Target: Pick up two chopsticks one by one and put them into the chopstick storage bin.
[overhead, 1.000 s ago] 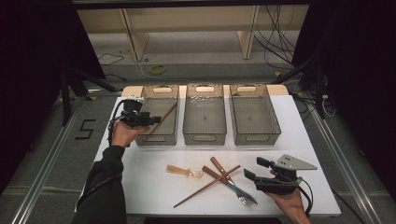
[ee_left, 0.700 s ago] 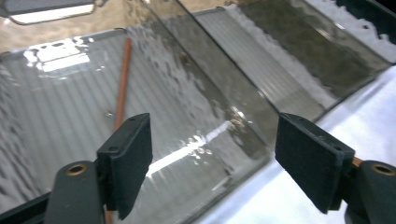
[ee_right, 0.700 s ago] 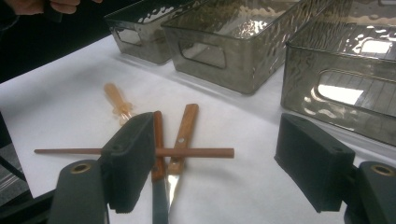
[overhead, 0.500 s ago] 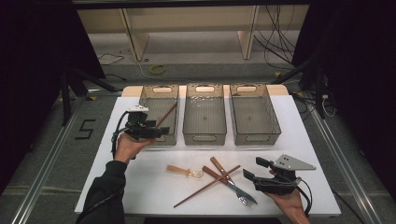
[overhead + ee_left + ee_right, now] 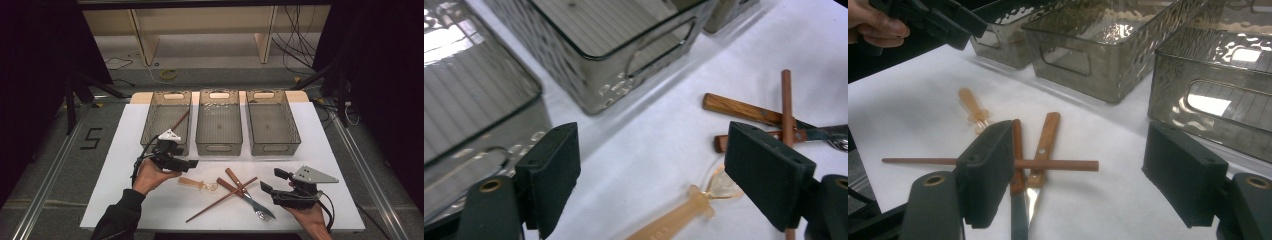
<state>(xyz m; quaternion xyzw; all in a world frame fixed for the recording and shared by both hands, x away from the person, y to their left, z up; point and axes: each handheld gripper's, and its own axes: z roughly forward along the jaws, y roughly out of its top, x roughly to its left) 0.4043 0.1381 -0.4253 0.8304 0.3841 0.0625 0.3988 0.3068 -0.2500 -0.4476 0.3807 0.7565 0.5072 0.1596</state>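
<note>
The amber plastic spoon (image 5: 197, 183) lies flat on the white tabletop (image 5: 125, 150), just ahead of the left hand-held gripper (image 5: 187, 163), whose jaws have just been opening and stand wide with nothing between them. Beside the spoon, 1 wooden chopstick (image 5: 220, 200) crosses 2 wooden-handled pieces of cutlery (image 5: 245, 192). Another chopstick (image 5: 179, 121) leans in the leftmost of 3 smoky bins (image 5: 150, 120). The right hand-held gripper (image 5: 267, 182) rests near the cutlery, jaws wide and empty.
</note>
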